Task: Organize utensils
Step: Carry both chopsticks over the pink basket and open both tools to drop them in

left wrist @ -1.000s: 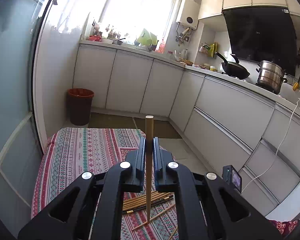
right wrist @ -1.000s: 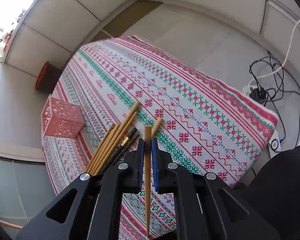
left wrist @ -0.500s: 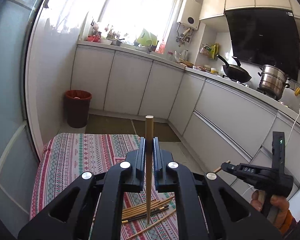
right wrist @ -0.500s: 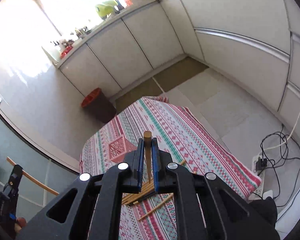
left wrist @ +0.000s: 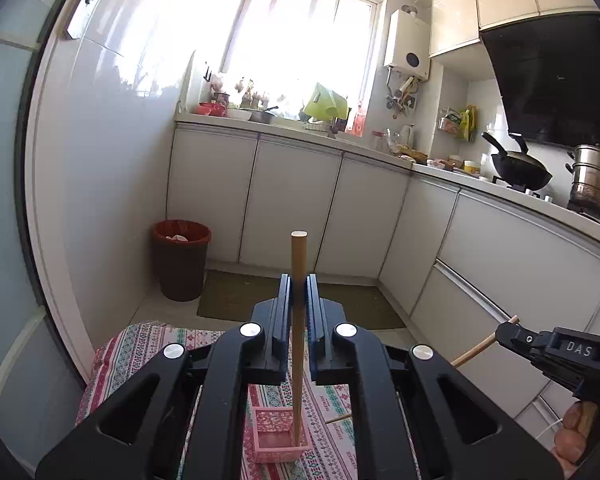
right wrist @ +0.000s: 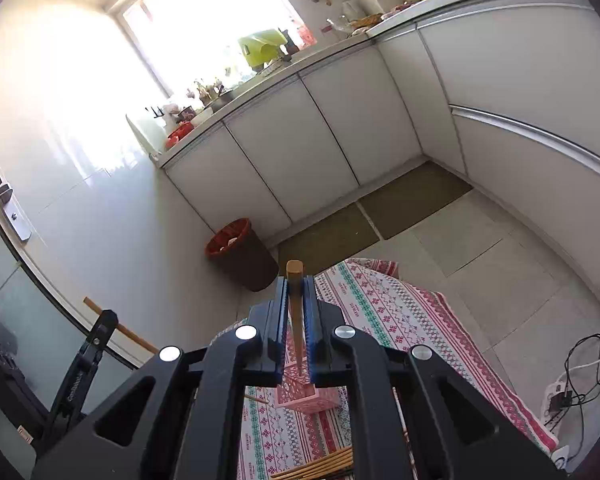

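While each gripper pinches one wooden chopstick, the pink basket point(left wrist: 278, 440) sits on the patterned cloth point(right wrist: 400, 320) below both. Left gripper point(left wrist: 298, 292): jaws pressed onto an upright chopstick point(left wrist: 299, 320), lower tip over the basket opening. Right gripper point(right wrist: 297, 292): jaws clamped on a second chopstick point(right wrist: 296, 312), tip also near the basket.

Risk: two sticks converging on one small opening may knock together, or a tip may catch the rim and tip the light basket. A thin, smooth stick could also rotate in the pads.

Surroundings: loose chopsticks point(right wrist: 320, 466) lie on the cloth nearer the camera; red bin point(left wrist: 181, 260) and cabinets well apart. Nothing blocks the basket.
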